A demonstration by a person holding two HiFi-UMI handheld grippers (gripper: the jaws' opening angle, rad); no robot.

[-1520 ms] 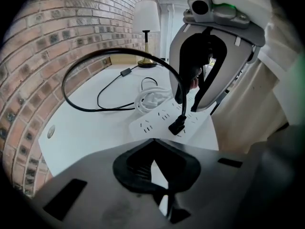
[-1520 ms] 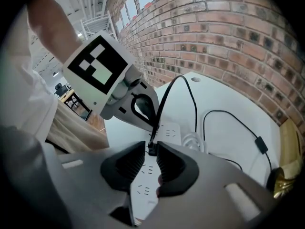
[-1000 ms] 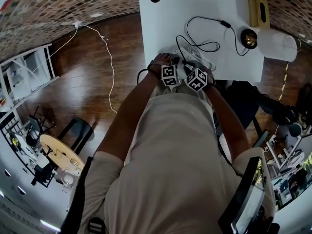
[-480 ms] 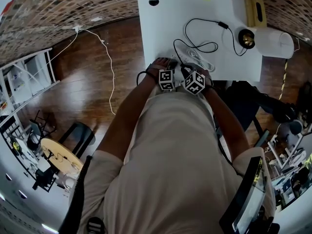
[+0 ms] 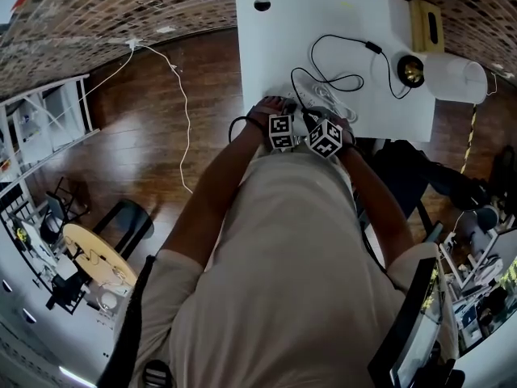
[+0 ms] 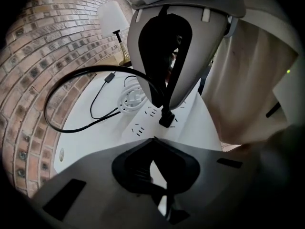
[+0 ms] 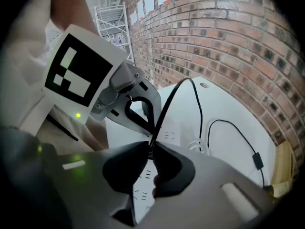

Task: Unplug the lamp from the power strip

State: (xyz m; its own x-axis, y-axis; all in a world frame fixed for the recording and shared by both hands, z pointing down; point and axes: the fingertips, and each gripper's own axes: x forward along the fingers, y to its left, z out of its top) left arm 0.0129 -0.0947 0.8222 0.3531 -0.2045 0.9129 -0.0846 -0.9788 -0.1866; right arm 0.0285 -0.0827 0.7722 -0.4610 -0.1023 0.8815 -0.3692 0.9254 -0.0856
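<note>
The white power strip (image 6: 143, 125) lies near the front edge of the white table (image 5: 283, 47). The lamp's black plug (image 6: 165, 119) sits in one of its sockets. From it the black cord (image 5: 339, 63) loops back to the lamp (image 5: 456, 78) at the right. My right gripper (image 7: 151, 147) points steeply down over the plug. Its jaws have just been closing, and the pads now pinch the cord right above the plug. My left gripper (image 6: 152, 140) is close beside it over the strip, its tips meeting with nothing seen between them.
A coiled white cable (image 6: 131, 97) lies by the strip's far end. A wooden box (image 5: 426, 23) stands behind the lamp. A round cable hole (image 5: 262, 5) is at the table's far left corner. A brick wall runs behind, and there is wooden floor to the left.
Both grippers stay at the power strip. Only the head view has shifted a little.
</note>
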